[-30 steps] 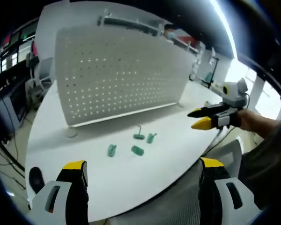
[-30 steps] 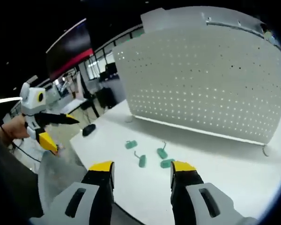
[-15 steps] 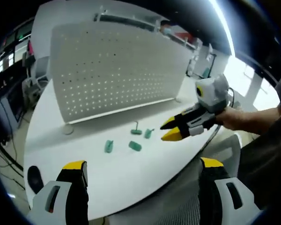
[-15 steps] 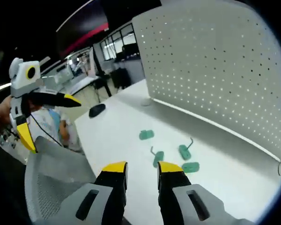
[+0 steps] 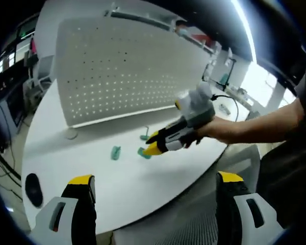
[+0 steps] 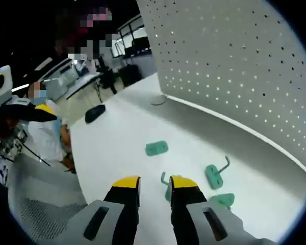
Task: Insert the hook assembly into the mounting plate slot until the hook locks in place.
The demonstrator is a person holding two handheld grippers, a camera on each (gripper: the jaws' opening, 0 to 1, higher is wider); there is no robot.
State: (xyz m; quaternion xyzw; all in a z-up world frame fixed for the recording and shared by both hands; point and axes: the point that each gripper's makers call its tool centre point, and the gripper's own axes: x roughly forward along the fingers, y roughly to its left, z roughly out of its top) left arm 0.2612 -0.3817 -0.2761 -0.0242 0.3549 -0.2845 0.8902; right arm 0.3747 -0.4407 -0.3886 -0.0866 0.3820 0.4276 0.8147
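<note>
Left gripper [image 5: 153, 188] hangs back over the near edge of the white surface [image 5: 81, 158], fingers [image 5: 81, 185] spread wide, nothing between them

Right gripper [image 6: 148, 182] reaches low over the surface, seen in the left gripper view [image 5: 155, 145] stretched out from a person's hand [image 5: 214, 130] and forearm entering from the right, its yellow tips angled down toward the green pieces. Its fingers [image 6: 126, 184] stand close together with a narrow gap; nothing pinched that can be made out

Green hook pieces lie loose on the surface in front of the pegboard [image 6: 234, 56]:
- flat green plate [image 6: 156, 148], lying alone, farthest out
- hook with bent wire [image 6: 214, 173], nearer the board
- another green piece [image 6: 223, 199] just beside it
- a fourth hook piece [image 6: 166, 185] right at the right gripper's tips, partly hidden; contact cannot be told

Pegboard stands upright on small feet. A dark computer mouse [image 6: 94, 113] sits well apart, toward the surface's far edge
</note>
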